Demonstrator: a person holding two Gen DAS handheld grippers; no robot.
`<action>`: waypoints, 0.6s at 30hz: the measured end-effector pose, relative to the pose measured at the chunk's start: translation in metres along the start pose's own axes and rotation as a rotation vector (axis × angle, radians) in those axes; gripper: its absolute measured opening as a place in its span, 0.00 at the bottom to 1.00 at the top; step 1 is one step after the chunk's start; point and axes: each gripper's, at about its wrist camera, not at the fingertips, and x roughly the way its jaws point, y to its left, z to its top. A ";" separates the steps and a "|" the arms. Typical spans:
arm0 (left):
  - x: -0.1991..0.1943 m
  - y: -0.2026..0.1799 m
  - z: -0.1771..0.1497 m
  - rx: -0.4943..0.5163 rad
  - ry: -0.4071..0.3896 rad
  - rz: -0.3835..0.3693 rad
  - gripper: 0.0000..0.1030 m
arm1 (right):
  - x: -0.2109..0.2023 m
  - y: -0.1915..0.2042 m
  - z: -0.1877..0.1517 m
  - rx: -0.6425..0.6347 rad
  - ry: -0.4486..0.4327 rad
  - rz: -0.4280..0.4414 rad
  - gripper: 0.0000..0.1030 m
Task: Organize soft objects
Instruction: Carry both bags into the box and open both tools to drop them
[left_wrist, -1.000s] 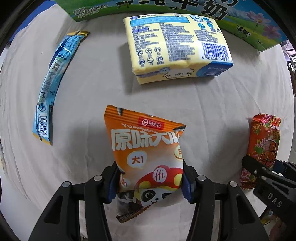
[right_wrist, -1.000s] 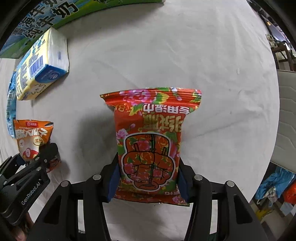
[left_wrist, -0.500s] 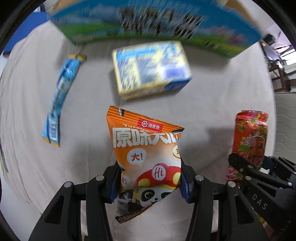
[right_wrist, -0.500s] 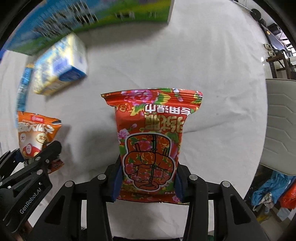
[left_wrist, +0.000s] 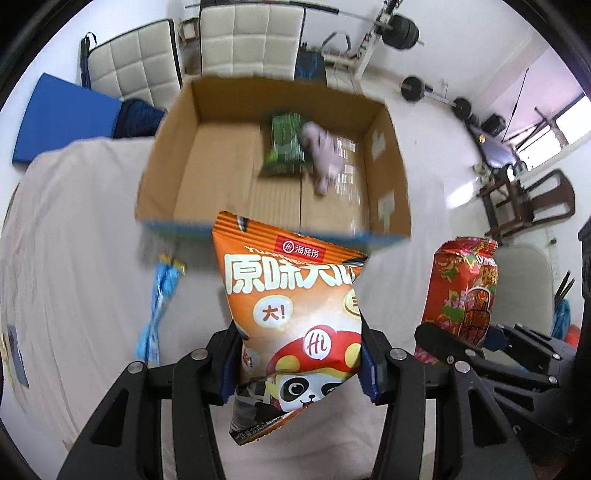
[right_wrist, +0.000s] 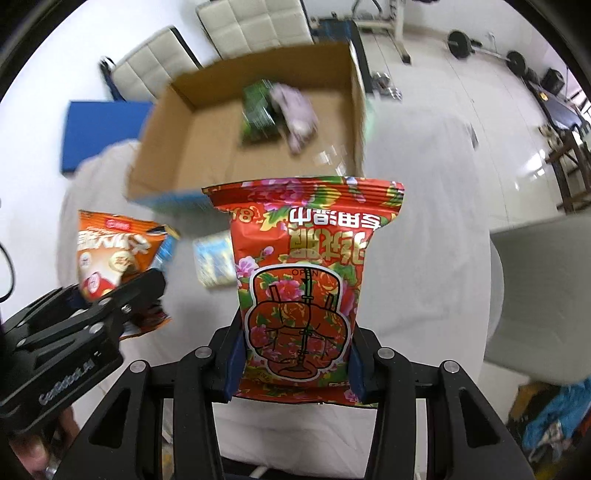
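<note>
An orange snack bag (left_wrist: 295, 317) of glossy printed film, creased and crimped at its top edge. A red bag (right_wrist: 306, 291) of the same shiny film with a flower print. The fingers (left_wrist: 229, 365) holding them are matt black plastic with blue pads and small metal screws. A cardboard box (left_wrist: 166, 162) is plain brown and matt inside, with a blue printed outer rim. The table (left_wrist: 74, 240) is covered in off-white cloth, matt and softly wrinkled. A thin blue packet (left_wrist: 159, 302) on it looks shiny. The floor (right_wrist: 461, 96) beyond is glossy white tile.
</note>
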 end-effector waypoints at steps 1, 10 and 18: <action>0.000 0.004 0.012 0.000 -0.008 0.003 0.47 | -0.006 0.004 0.010 -0.003 -0.011 0.007 0.46; 0.028 0.033 0.108 0.026 -0.006 0.060 0.47 | 0.012 0.020 0.097 -0.015 -0.013 0.023 0.46; 0.105 0.066 0.171 -0.009 0.105 0.089 0.47 | 0.109 0.021 0.143 0.033 0.097 -0.001 0.46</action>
